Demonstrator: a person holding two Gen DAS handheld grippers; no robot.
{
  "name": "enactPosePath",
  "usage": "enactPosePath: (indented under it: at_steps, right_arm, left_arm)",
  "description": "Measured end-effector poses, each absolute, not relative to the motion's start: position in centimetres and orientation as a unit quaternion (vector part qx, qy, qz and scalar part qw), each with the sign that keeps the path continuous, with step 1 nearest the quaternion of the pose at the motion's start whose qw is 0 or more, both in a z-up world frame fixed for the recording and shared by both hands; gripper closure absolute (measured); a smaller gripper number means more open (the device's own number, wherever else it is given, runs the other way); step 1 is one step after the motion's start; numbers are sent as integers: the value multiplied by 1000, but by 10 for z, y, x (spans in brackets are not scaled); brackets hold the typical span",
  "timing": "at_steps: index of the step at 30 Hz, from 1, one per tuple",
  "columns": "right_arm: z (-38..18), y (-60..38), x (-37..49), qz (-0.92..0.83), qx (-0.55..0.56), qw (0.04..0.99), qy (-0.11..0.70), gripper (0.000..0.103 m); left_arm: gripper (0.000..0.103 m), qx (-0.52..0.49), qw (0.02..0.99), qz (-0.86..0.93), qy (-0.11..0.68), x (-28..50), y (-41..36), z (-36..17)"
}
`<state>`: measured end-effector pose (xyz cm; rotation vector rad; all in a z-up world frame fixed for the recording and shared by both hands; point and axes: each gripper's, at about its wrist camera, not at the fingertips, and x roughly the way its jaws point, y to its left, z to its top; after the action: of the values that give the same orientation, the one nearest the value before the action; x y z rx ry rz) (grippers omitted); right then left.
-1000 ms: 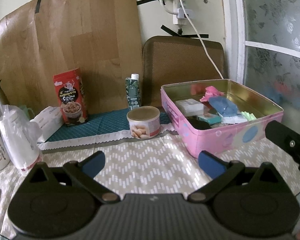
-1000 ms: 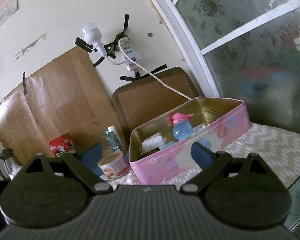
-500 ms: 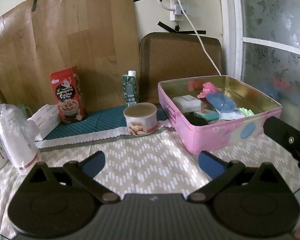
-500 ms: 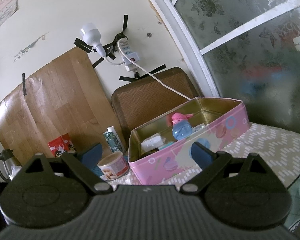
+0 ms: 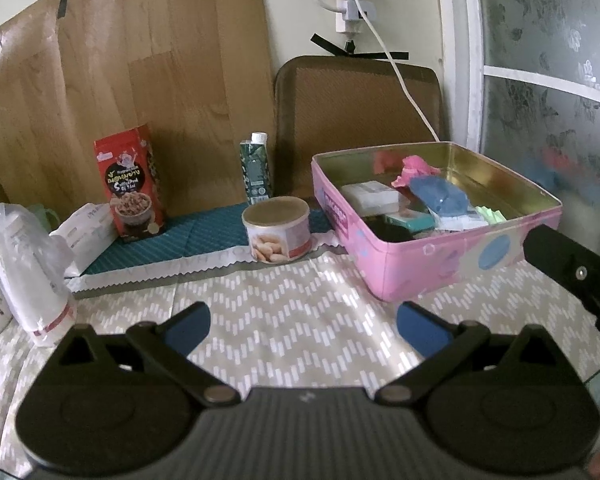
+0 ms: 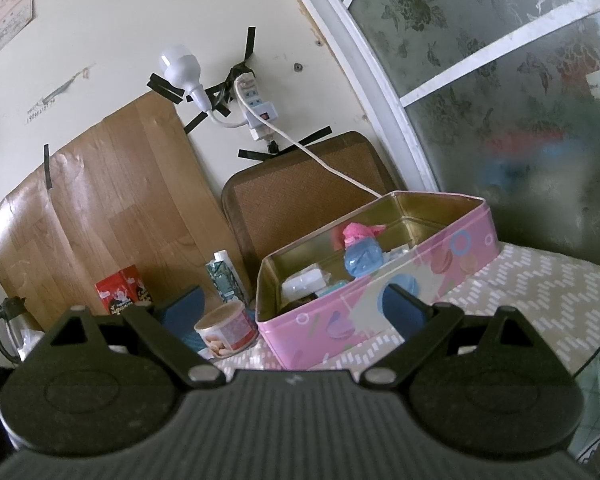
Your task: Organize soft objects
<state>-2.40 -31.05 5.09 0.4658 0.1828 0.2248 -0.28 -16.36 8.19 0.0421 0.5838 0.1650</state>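
- Inspecting the left gripper [image 5: 302, 326] first, we find its blue pads spread wide with nothing between them; it hangs above the chevron-patterned tablecloth [image 5: 284, 320], short of the tin.
- We find the right gripper [image 6: 290, 306] likewise released and empty, held high and tilted up, its view taking in the tin from the near corner.
- Over the last second we record only a slight drift in the left view: the table items sit a little lower and closer in frame. The right view is practically unchanged. Neither gripper has picked anything up.
- We locate the soft items inside the pink tin [image 5: 452, 258], which stands open at the right of the table: a pink crumpled piece [image 5: 414, 168], a blue soft pouch [image 5: 440, 196], a white packet [image 5: 374, 194], and smaller teal and green pieces we cannot identify.
- Beside the tin, apart from it, we note a round biscuit can [image 5: 277, 229], a green carton [image 5: 255, 168], a red cereal box [image 5: 129, 188], a white tissue pack [image 5: 86, 228] and a white plastic bag [image 5: 24, 264].
- We judge that the small change signals a pause or repositioning, not a grasp; the task's contents appear gathered in the tin, and any next reach would go there.
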Motion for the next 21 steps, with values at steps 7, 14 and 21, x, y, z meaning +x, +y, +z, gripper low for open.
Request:
enactPosePath:
  at_steps: [7, 14, 21]
  right_arm:
    - [49, -310, -23, 110, 233, 962, 94, 5]
    - [49, -310, -22, 108, 235, 961, 95, 5]
    - [48, -313, -21, 105, 239, 960, 97, 5]
  left_arm:
    - [0, 22, 953, 81, 291, -1, -164, 81]
    - [0, 29, 951, 76, 297, 3, -171, 78]
    - [0, 35, 949, 71, 307, 8, -177, 75]
